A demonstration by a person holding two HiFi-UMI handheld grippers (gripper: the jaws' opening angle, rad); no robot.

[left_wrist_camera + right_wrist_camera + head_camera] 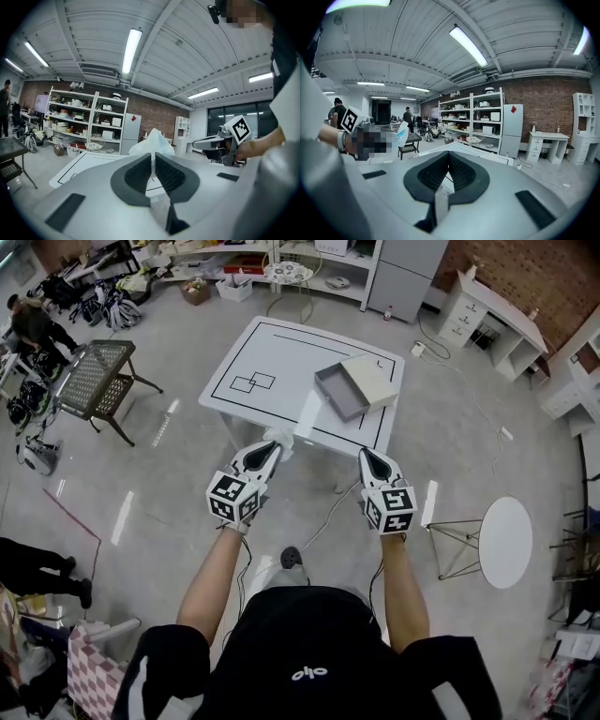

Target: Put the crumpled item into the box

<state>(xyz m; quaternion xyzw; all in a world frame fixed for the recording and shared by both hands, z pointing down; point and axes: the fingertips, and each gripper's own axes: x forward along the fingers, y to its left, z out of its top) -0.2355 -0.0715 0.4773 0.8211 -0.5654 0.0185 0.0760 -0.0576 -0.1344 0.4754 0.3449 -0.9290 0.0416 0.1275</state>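
Note:
A crumpled white item (280,438) sticks out from the tip of my left gripper (272,448), which is shut on it just short of the white table's (272,352) near edge. In the left gripper view the crumpled item (152,142) rises between the closed pads of the left gripper (153,161). An open grey box (356,387) lies on the table's right part, its lid tipped back. My right gripper (367,454) hovers level with the left, to its right, jaws together and empty. The right gripper view shows the right gripper (448,161) shut on nothing.
Black outlines are marked on the table top. A dark mesh-top side table (98,376) stands at the left and a round white table (506,540) at the right. Shelves (234,259) and a white desk (492,310) line the far wall. A cable (323,512) trails across the floor.

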